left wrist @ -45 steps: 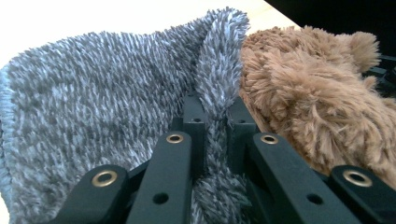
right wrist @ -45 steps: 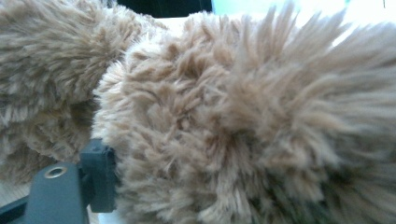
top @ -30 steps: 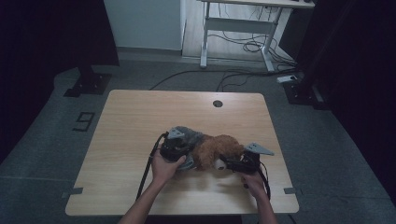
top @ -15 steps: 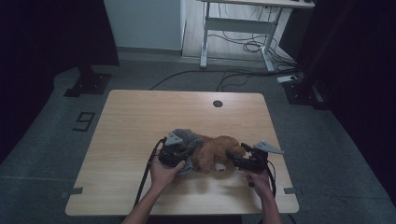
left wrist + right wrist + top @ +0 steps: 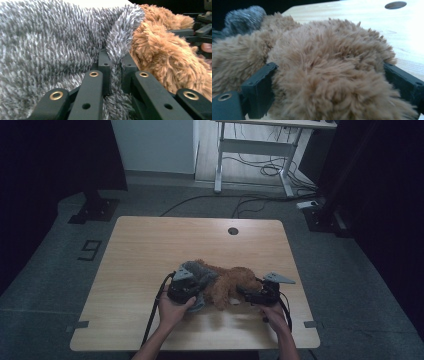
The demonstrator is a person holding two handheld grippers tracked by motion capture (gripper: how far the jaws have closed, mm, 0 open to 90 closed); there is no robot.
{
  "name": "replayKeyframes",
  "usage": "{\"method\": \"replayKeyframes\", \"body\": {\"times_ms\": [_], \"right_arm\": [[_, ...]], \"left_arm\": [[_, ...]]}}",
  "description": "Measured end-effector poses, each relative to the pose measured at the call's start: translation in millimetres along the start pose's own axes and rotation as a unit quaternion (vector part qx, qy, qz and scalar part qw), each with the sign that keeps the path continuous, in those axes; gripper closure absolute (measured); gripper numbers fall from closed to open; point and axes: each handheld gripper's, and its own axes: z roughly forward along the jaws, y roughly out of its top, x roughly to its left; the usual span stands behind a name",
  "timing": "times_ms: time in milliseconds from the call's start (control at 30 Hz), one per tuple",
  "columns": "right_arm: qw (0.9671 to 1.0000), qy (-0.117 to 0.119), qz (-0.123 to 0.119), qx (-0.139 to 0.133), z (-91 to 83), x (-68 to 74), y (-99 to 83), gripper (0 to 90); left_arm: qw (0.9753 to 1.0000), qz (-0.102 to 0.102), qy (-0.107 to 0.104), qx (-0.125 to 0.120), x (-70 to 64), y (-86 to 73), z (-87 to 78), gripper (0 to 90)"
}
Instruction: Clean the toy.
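A: Where does it stand?

B: The shaggy brown plush toy (image 5: 231, 284) lies near the front edge of the pale wooden table (image 5: 150, 250), its left end inside the fluffy grey knitted garment (image 5: 197, 272); I judge the dressing or undressing is mid-way.

A: And the tools?

B: The left gripper (image 5: 114, 65) has its jaws narrowed on a fold of the grey garment; the right gripper (image 5: 329, 75) stands wide, one jaw at each side of the toy's brown body, so it looks braced more than pinched.

A: Next?

B: Probably a steady pull on the fold along the toy's length; the right must hold the body, or the whole bundle slides.
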Motion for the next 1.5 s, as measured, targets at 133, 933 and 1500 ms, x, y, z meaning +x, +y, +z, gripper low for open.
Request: {"method": "replayKeyframes", "body": {"times_ms": [133,933,1500], "right_arm": [[0.9998,0.003,-0.017,0.011,1.0,2.4,-3.2,21.5],[0.9981,-0.046,-0.041,-0.001,13.6,19.0,-7.2,39.6],[0.9995,-0.024,-0.021,-0.005,11.2,10.7,-9.2,38.7]], "left_arm": [[1.0,-0.004,0.0,-0.001,-0.5,-2.8,-4.3,81.8],[0.9979,0.011,-0.037,0.052,-34.5,45.9,58.0,81.7],[0.9928,-0.025,0.102,0.059,48.6,-16.0,-39.5,81.6]]}}
